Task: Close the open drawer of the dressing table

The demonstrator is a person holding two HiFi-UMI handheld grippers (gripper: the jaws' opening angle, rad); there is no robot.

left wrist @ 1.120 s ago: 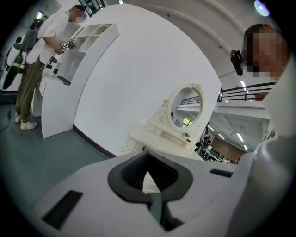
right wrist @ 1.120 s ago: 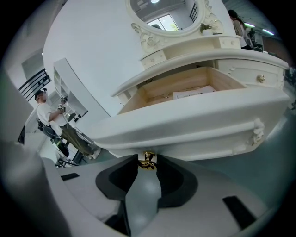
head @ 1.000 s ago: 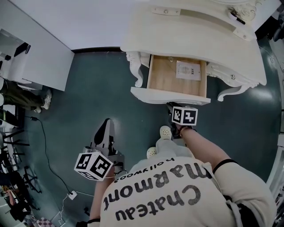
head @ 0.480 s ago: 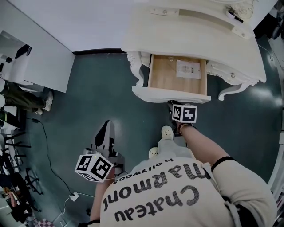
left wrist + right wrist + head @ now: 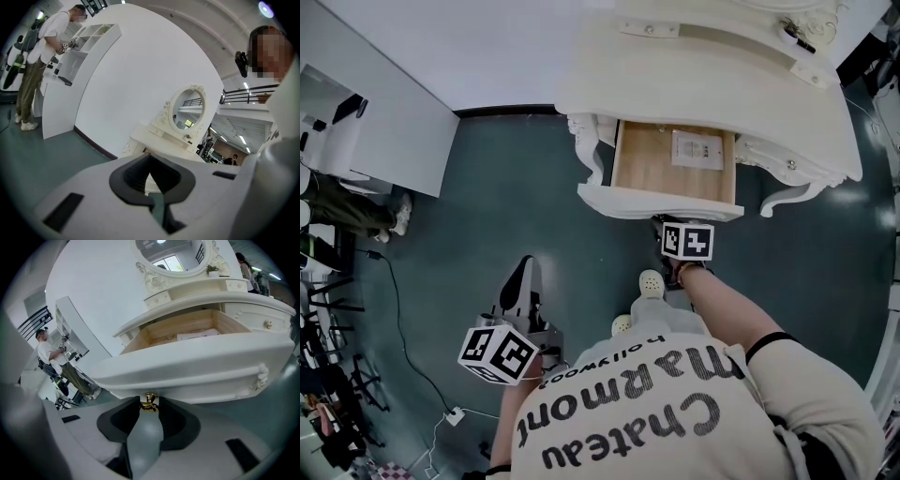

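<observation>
- An oval mirror in a carved white frame stands before the white wall.
- A person stands at a white shelf unit, far left.
- A black cable trails over the teal floor to a white plug.

Your drawer stands pulled well out from the middle of the dressing table, under its surface. Inside it is pale bare wood, with a white sheet of paper lying flat near the back right corner. Its curved cream front faces you, and a small gold handle hangs at the front's lower middle. The dressing table is cream, with carved legs and an oval mirror.
</observation>
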